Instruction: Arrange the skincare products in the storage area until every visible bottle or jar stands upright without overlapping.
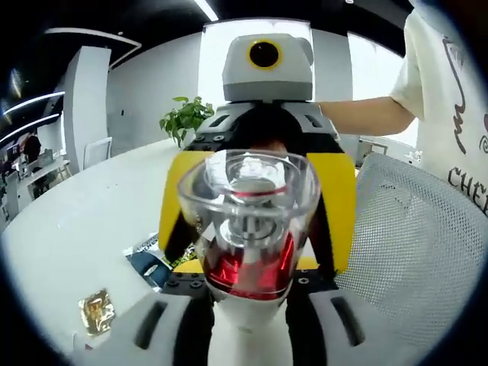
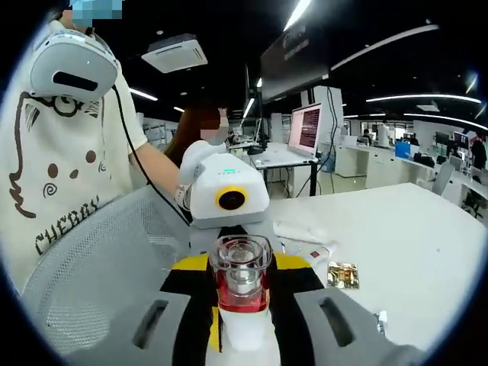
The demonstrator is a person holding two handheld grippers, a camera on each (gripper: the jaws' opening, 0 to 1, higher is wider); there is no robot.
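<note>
Clear-capped bottle pinched by both grippers (held mid-air) could drop if either lets go early.

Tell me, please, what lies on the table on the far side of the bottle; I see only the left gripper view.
Observer: In the right gripper view, a white packet lies flat on the table.
Operator: Thank you. Is anything standing further back?
Observer: Yes, a lit monitor stands well behind it.
Operator: And the person?
Observer: A white device sits high on their chest, trailing a black cable.
</note>
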